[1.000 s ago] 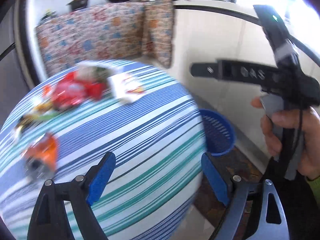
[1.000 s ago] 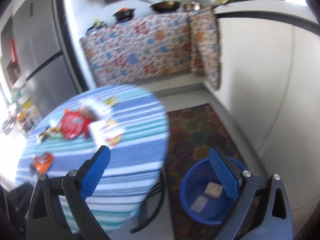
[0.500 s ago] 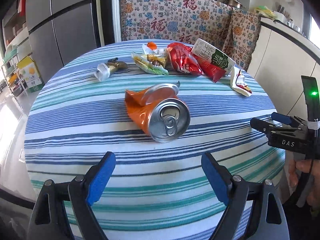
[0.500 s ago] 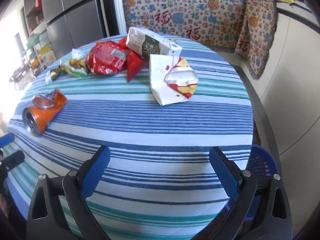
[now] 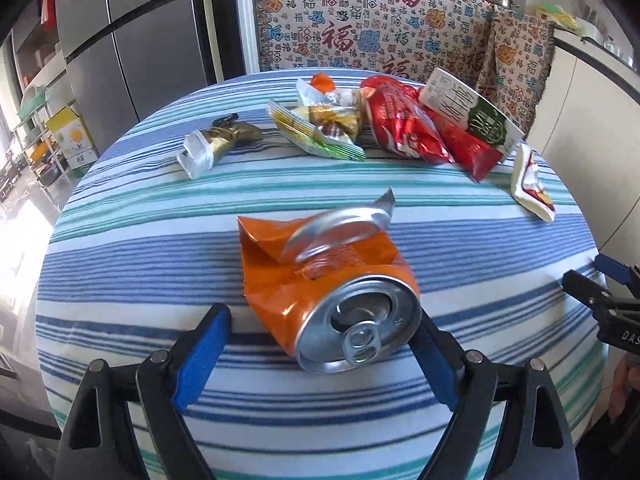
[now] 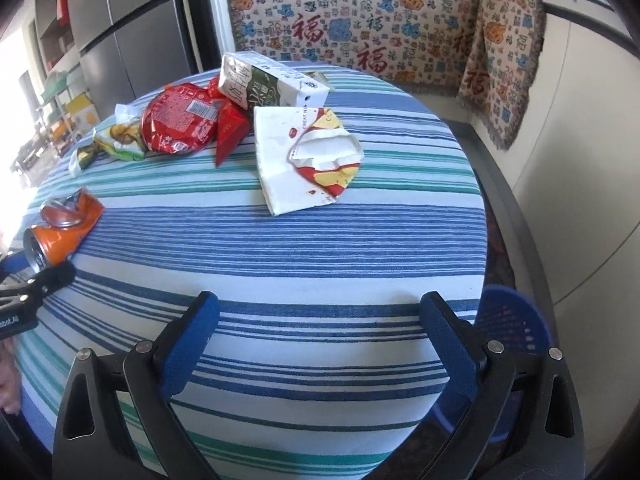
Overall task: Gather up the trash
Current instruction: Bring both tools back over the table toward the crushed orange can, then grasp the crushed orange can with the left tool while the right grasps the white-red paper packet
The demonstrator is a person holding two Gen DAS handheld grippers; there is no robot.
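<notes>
Closer now: left hand-held gripper (image 5: 316,354), tilted down, released, w/ jaws astride crushed can (image 5: 320,284).

Your left tongs (image 5: 316,356) and right tongs (image 6: 320,344) are black frames with blue pads (image 5: 200,360), silver screws, white lettering.

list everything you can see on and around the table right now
crushed can: 1, orange and silver, near table edge between the left gripper's pads
gold wrapper: 1, gold and white, far left of table
snack wrappers: a few, yellow-green and orange, far side
red bag: 1, red, beside the carton
drink carton: 1, white and green, lying on its side
torn paper bag: 1, white, red, yellow, table's right part
tablecloth: 1, blue, green, white stripes
basket: 1, blue, on floor beside table
fridge: 1, grey, back left
left gripper: open
right gripper: open, empty
</notes>
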